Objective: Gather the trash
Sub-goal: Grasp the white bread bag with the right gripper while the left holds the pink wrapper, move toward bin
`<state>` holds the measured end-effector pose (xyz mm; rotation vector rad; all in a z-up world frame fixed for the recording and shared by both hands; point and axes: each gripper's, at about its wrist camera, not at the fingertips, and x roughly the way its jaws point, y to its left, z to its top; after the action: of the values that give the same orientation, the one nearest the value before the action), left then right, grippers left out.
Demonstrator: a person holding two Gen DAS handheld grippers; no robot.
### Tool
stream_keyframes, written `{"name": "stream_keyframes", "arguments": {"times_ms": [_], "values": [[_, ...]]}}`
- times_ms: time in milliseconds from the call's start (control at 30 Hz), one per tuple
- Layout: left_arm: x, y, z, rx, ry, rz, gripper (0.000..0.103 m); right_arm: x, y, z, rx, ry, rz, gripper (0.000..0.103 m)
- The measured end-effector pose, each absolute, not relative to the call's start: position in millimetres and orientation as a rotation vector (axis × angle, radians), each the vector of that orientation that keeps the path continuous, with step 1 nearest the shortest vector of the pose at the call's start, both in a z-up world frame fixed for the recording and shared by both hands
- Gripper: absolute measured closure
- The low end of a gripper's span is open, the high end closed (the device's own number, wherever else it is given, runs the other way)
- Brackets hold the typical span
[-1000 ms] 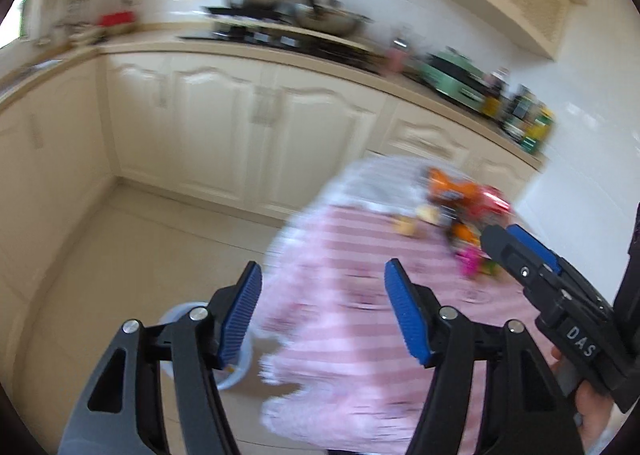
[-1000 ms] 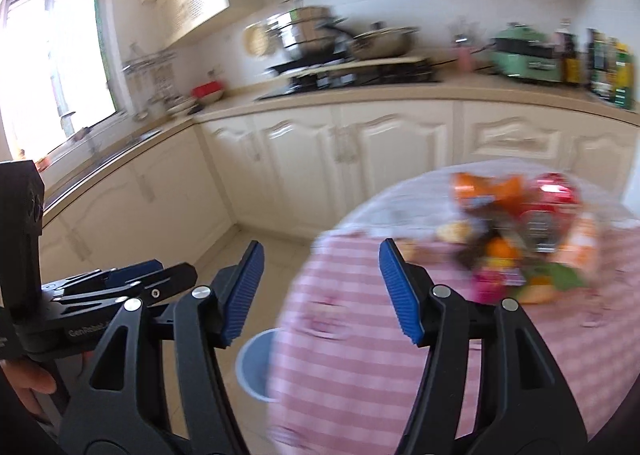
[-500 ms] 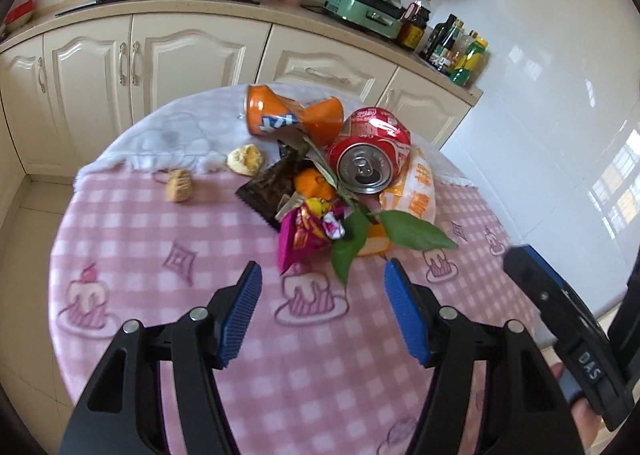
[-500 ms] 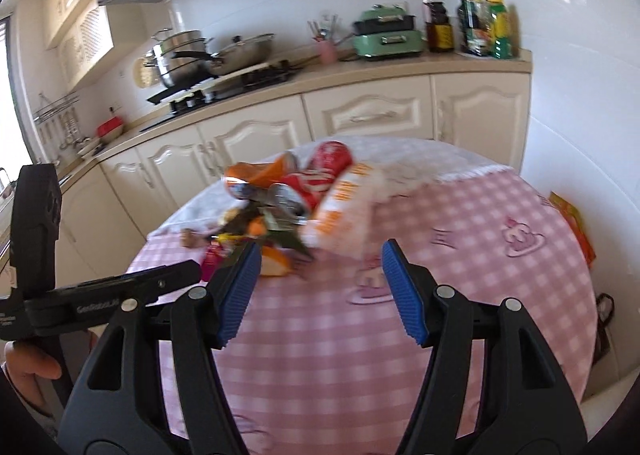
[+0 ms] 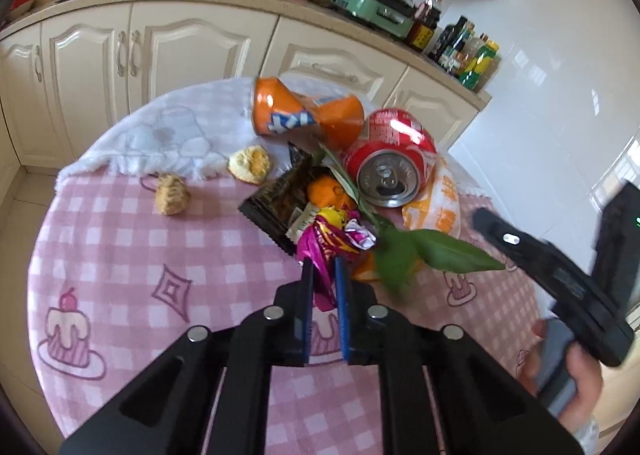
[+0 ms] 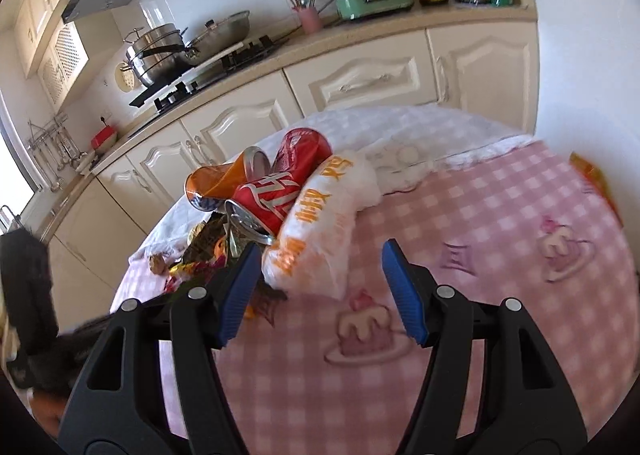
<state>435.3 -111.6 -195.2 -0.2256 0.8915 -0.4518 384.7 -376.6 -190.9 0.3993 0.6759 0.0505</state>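
Note:
A trash pile lies on the round table with a pink checked cloth (image 5: 140,255): a crushed orange can (image 5: 288,111), a red can (image 5: 388,159), a white bag with orange print (image 5: 440,203), a black wrapper (image 5: 276,199), green leaves (image 5: 440,255) and a magenta wrapper (image 5: 324,243). My left gripper (image 5: 322,267) is closing, its blue pads pinching the magenta wrapper's near end. My right gripper (image 6: 320,251) stands open just before the white bag (image 6: 320,215), its left finger beside the bag's edge, nothing gripped.
Two biscuit pieces (image 5: 172,195) (image 5: 248,165) lie left of the pile. Cream cabinets (image 5: 180,55) and a counter with a stove, pots, a green appliance (image 5: 376,3) and bottles run behind the table. A person's hand (image 5: 580,367) holds the right gripper at the right.
Both grippers swung from the cabinets and floor down over the table. The left jaws went from wide apart to pinched on the magenta wrapper. The right gripper drew closer to the white bag.

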Motion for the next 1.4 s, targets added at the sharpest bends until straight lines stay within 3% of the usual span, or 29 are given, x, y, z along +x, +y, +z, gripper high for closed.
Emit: {"name": "stream_keyframes", "arguments": {"times_ms": [167,200,233,333,633,900,1167,1400], "values": [[421,-95,-177,-0.203,0.816,-0.412,0.096,415,-371,-208,0.427,0.743,0.066,0.041],[418,-92,-174,-0.194,0.803,-0.403,0.096,420,-370,-212,0.432,0.759,0.079,0.047],[415,-89,-171,-0.188,0.794,-0.397,0.096,421,-370,-214,0.429,0.771,0.077,0.06],[410,-79,-163,-0.189,0.775,-0.378,0.096,411,-373,-212,0.428,0.758,0.068,0.066],[387,-42,-147,-0.231,0.739,-0.354,0.096,345,-368,-161,0.388,0.59,0.001,0.067],[352,15,-133,-0.259,0.695,-0.311,0.096,326,-248,-122,0.26,0.562,0.268,0.067],[321,115,-148,-0.27,0.696,-0.136,0.096,335,-90,-153,0.119,0.684,0.517,0.067],[313,210,-197,-0.301,0.777,0.059,0.096,341,29,-199,-0.006,0.785,0.659,0.067]]}}
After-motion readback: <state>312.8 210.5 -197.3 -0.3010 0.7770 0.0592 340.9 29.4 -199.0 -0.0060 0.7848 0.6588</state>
